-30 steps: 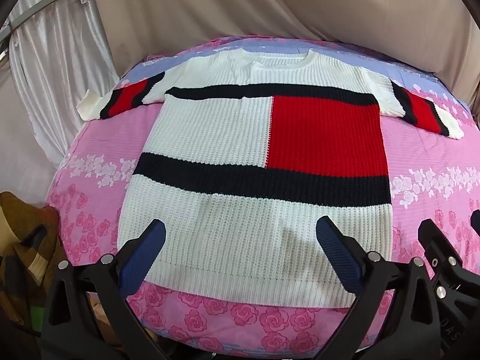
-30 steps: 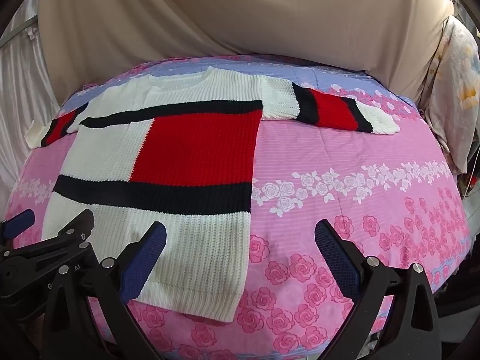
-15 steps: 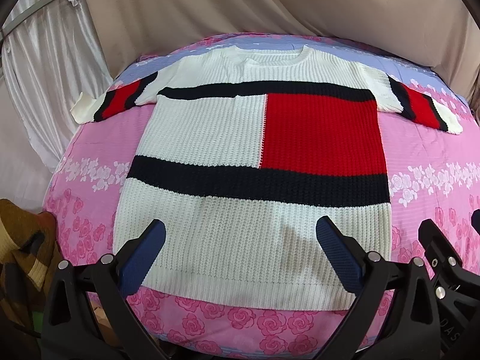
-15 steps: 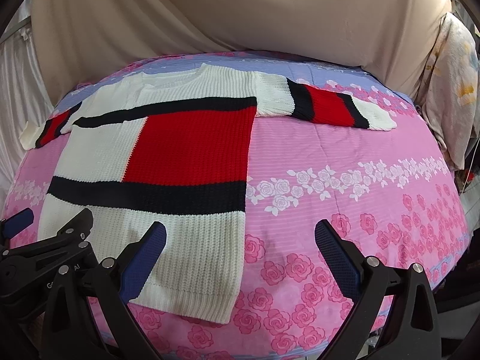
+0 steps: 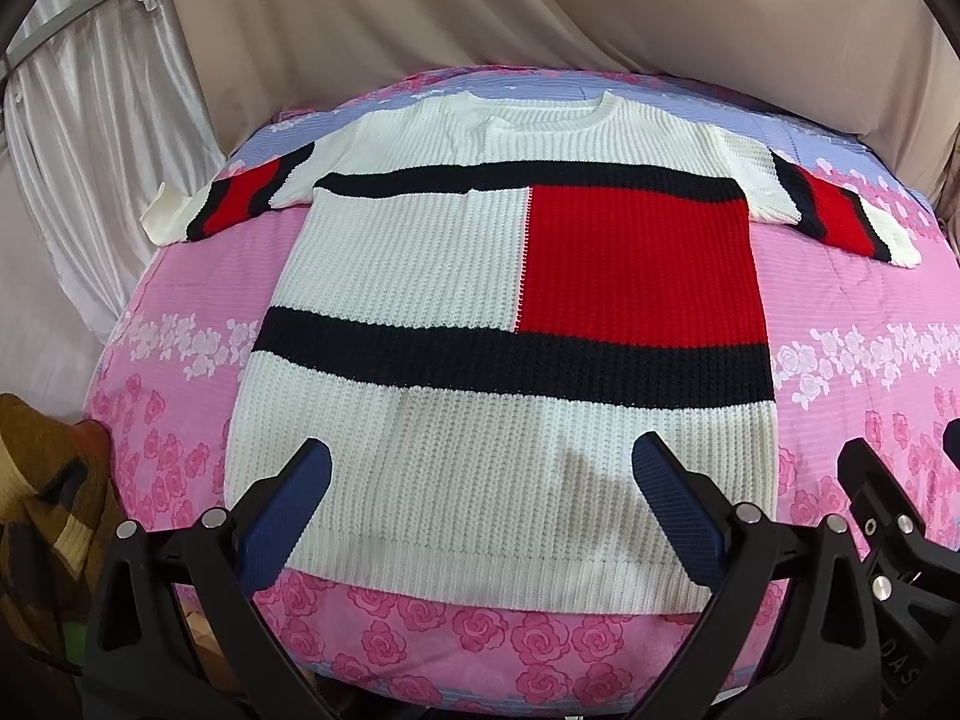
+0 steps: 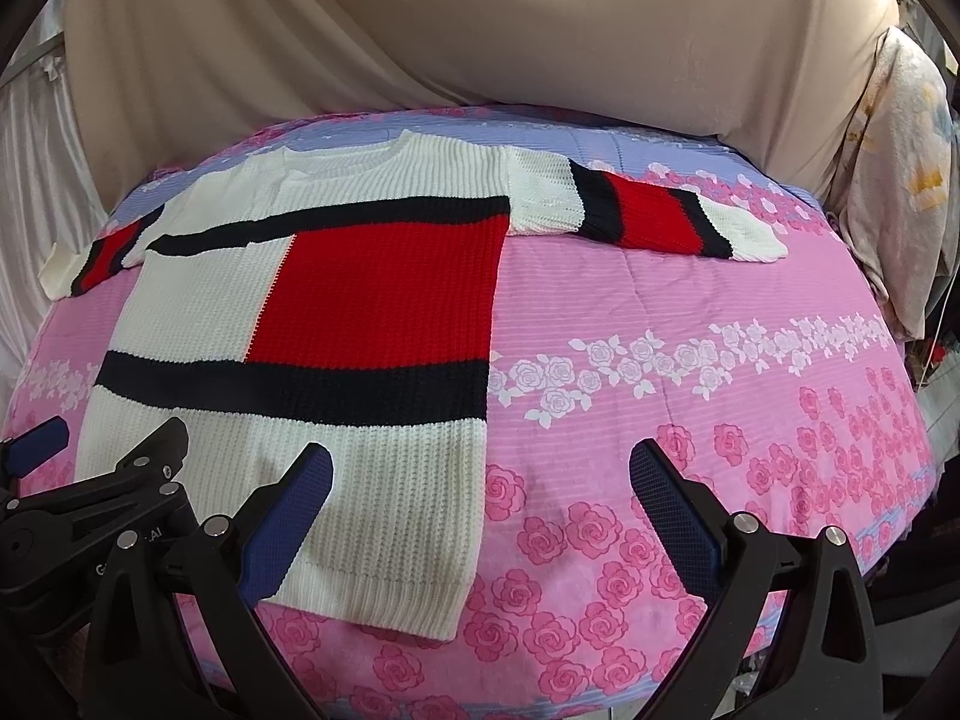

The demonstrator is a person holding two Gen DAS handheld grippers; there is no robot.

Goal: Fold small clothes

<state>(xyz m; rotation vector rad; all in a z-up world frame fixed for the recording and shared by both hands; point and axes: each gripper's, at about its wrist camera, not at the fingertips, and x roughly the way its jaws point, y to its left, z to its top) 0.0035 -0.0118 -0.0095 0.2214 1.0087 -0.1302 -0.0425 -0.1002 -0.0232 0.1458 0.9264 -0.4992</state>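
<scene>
A knitted sweater (image 5: pixel 420 276), white with a red block and black bands, lies flat on the pink flowered bed cover (image 5: pixel 180 324), both sleeves spread out. It also shows in the right wrist view (image 6: pixel 372 300), with its right sleeve (image 6: pixel 648 210) stretched toward the far right. My left gripper (image 5: pixel 480 504) is open and empty, above the sweater's hem. My right gripper (image 6: pixel 480 510) is open and empty, over the hem's right corner and the bare cover. The left gripper shows in the right wrist view (image 6: pixel 102 462) at lower left.
Beige drapes (image 5: pixel 540 18) hang behind the bed. A white curtain (image 5: pixel 90 150) hangs at the left. Brown patterned cloth (image 5: pixel 42 498) lies off the bed's left edge. A pale flowered bundle (image 6: pixel 900 180) stands at the far right.
Both grippers have risen and moved slightly forward over the hem, so the sweater sits lower and fuller in view. The sweater has not moved. Both grippers stay open.
</scene>
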